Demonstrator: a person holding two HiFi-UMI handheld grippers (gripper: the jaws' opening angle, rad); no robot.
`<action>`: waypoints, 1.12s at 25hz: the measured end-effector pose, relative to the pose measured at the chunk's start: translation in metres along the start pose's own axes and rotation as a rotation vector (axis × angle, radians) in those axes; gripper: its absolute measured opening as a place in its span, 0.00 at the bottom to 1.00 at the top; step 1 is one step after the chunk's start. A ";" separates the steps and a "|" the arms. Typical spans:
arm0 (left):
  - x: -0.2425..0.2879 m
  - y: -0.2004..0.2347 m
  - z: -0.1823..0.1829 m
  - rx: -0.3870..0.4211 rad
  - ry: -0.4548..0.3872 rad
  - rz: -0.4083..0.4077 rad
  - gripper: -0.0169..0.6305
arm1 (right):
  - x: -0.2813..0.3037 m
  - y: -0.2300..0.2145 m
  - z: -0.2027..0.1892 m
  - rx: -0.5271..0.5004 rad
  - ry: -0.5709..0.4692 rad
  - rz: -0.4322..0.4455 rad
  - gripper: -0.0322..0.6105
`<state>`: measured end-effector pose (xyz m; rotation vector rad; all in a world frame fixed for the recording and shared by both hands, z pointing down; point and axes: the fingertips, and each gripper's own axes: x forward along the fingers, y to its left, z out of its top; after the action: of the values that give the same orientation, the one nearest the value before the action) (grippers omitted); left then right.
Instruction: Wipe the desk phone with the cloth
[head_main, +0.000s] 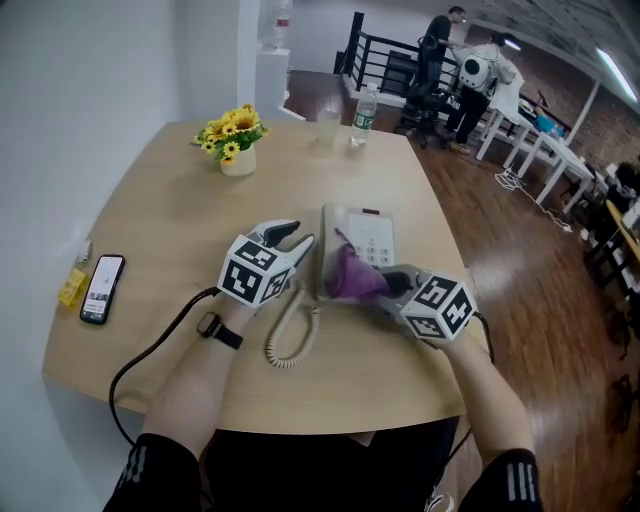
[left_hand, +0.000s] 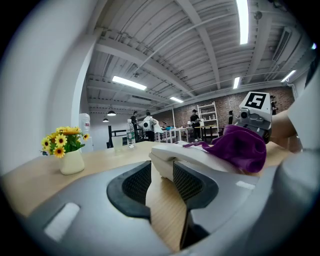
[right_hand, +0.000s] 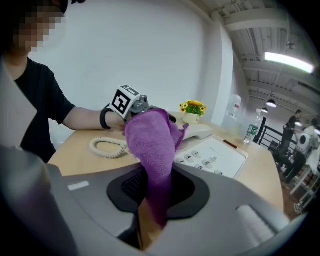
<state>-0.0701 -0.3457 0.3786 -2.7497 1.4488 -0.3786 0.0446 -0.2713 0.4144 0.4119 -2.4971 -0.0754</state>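
Note:
The white desk phone (head_main: 365, 240) lies mid-table, its handset (left_hand: 192, 152) along its left side and its keypad (right_hand: 210, 155) bare. My right gripper (head_main: 392, 285) is shut on the purple cloth (head_main: 350, 275). The cloth (right_hand: 150, 142) stands up from the jaws and rests bunched on the phone's near left part. My left gripper (head_main: 298, 240) is open beside the phone's left edge. In the left gripper view the handset's end sits right in front of the gap of my left gripper (left_hand: 162, 186), and the cloth (left_hand: 242, 145) lies on the handset further right.
The coiled cord (head_main: 290, 335) loops toward the front edge between my arms. A vase of yellow flowers (head_main: 232, 135) stands far left, a cup (head_main: 327, 125) and a water bottle (head_main: 365, 110) at the far edge. A smartphone (head_main: 102, 288) and a yellow item (head_main: 72, 287) lie at the left.

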 end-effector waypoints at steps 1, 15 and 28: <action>0.000 0.000 0.000 0.000 0.000 0.000 0.23 | -0.002 0.005 -0.003 0.005 0.000 0.011 0.18; 0.000 0.000 0.000 0.000 -0.001 0.000 0.23 | -0.014 -0.084 0.072 0.108 -0.153 -0.167 0.18; 0.001 0.000 0.000 0.004 0.001 -0.001 0.23 | 0.041 -0.113 0.048 0.155 -0.025 -0.251 0.18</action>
<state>-0.0701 -0.3464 0.3790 -2.7478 1.4448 -0.3828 0.0170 -0.3930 0.3814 0.7926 -2.4717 0.0135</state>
